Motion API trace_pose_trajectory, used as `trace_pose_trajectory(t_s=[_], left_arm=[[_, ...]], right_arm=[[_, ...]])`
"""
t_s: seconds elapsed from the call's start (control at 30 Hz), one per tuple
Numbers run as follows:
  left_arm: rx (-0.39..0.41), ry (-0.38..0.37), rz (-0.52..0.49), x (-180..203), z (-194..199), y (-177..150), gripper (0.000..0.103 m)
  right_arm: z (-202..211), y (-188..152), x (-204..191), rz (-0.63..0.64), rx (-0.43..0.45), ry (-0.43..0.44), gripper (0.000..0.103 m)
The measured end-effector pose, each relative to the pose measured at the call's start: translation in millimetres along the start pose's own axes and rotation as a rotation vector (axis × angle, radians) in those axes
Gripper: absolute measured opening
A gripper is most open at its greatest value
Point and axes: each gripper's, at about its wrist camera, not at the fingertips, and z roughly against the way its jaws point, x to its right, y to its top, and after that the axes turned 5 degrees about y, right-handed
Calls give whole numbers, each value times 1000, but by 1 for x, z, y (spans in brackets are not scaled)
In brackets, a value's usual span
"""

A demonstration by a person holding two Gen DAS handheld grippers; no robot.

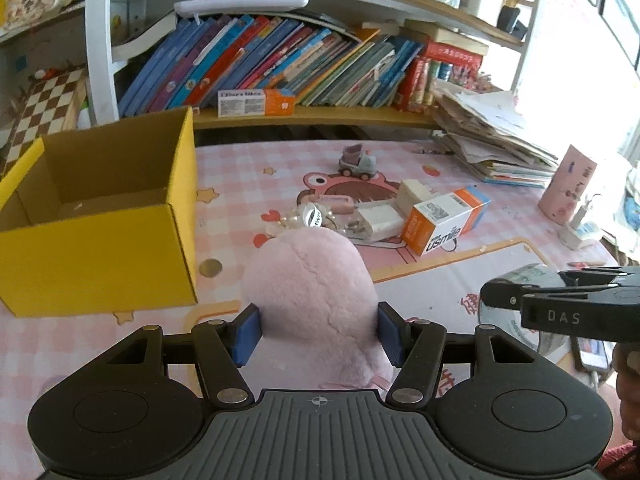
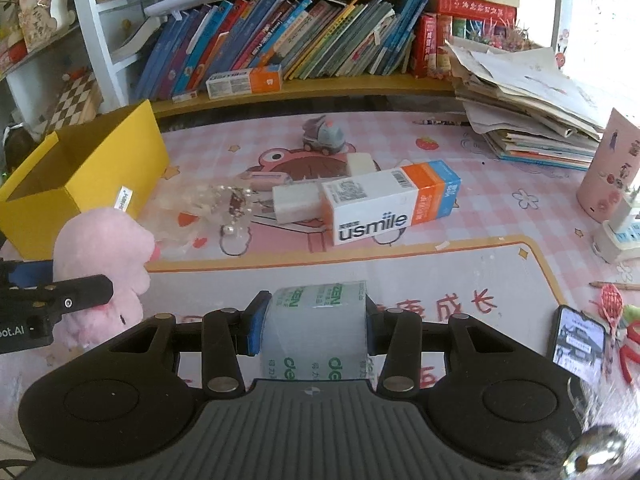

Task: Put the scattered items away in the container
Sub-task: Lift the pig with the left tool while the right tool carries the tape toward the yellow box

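Both hands loaded, plenty left on the desk

Our left gripper (image 1: 318,330) pinches the pink plush (image 1: 312,280) just right of the yellow box (image 1: 96,264); our right gripper (image 2: 314,326) clamps the tape roll (image 2: 316,320). The usmile carton (image 2: 388,204), chargers and toy car (image 2: 322,136) lie further right of the box, outside it.

Slanted row of books (image 2: 288,36) on shelf behind the desk. Paper stack (image 2: 524,96) at desk's far right corner; phone (image 2: 578,340) near right edge.
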Motion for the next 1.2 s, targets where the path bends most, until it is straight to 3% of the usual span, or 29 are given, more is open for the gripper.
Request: trace_pose_trajectory(t_s=[0.5, 1.2], left_arm=[[-3, -93, -47, -61, 24, -8, 60], [-48, 10, 112, -168, 64, -53, 60]], right_arm=[[2, -3, -83, 20, -5, -17, 42], [-32, -23, -205, 203, -113, 132, 42]])
